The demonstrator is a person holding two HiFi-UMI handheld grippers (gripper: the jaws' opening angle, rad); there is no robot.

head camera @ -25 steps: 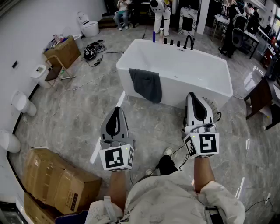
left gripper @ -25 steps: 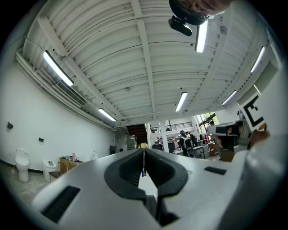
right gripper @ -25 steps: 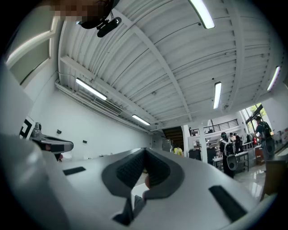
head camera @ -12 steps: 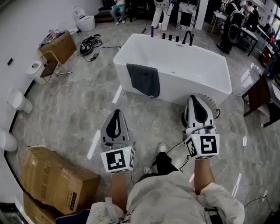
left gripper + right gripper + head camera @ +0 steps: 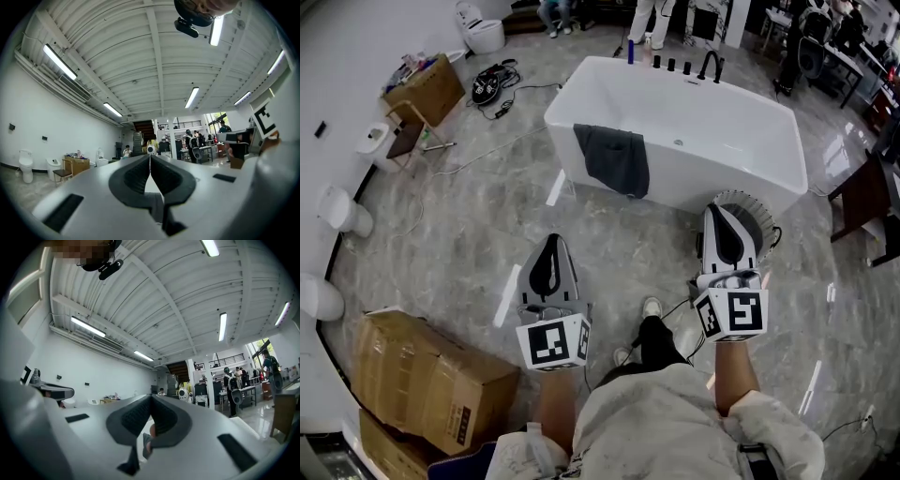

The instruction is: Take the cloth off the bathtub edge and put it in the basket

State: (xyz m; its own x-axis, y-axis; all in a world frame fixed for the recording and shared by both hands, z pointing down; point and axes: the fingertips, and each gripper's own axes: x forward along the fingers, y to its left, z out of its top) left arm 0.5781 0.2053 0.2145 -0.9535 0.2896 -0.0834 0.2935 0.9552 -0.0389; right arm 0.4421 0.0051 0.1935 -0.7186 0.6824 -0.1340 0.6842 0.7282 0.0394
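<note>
**Cloth waits on tub rim, both hand-held grippers closed**

Head view: a dark cloth hangs over the near edge of the white bathtub, draped down its outer wall. The left hand-held gripper points toward it across bare floor, well apart from it. The right hand-held gripper is off to the cloth's right, its tip over a round ribbed basket beside the tub.

Left gripper view: the left hand-held gripper has its jaws pressed together on nothing, aimed level into the hall.

Right gripper view: the right hand-held gripper likewise has its tips together, with nothing between the pads.
</note>
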